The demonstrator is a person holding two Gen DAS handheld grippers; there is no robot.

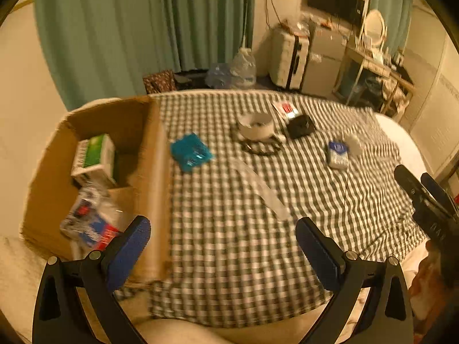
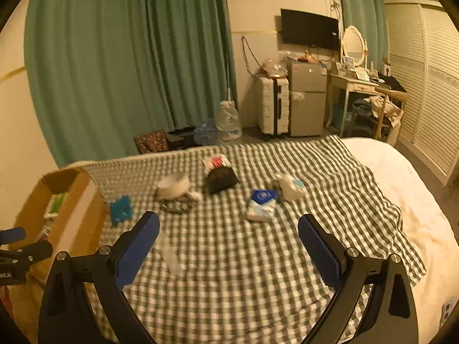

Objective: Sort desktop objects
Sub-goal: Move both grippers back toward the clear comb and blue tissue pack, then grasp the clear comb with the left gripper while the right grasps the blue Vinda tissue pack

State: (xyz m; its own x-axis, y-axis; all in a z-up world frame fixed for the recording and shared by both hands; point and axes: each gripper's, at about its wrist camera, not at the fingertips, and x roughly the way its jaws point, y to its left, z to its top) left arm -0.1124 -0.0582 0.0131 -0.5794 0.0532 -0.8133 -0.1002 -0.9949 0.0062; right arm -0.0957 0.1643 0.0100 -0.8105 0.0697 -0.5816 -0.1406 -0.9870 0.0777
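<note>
On the checked cloth [image 1: 229, 243] [image 2: 258, 272] lie a teal packet [image 1: 190, 152] [image 2: 120, 210], a white tape roll [image 1: 256, 126] [image 2: 174, 185], a black pouch [image 1: 300, 126] [image 2: 221, 181], a red and white packet [image 1: 285, 108] [image 2: 215, 162], a blue and white tissue pack [image 1: 338, 154] [image 2: 261, 205], a white crumpled item [image 2: 289, 187] and a clear plastic strip [image 1: 259, 189]. A cardboard box [image 1: 57, 177] [image 2: 71, 209] at the left holds a green and white carton [image 1: 94, 157] and plastic-wrapped items [image 1: 89, 223]. My left gripper [image 1: 222, 240] hangs open beside the box. My right gripper [image 2: 228, 239] is open above the cloth, empty.
The cloth covers a white bed [image 2: 401, 200]. Beyond stand green curtains [image 2: 129, 57], water jugs [image 2: 228, 120], a white suitcase [image 2: 272, 106], a small fridge [image 2: 308, 97], a dressing table [image 2: 358, 86] and a wall screen [image 2: 309, 28]. The other gripper [image 1: 424, 197] shows at the right edge of the left wrist view.
</note>
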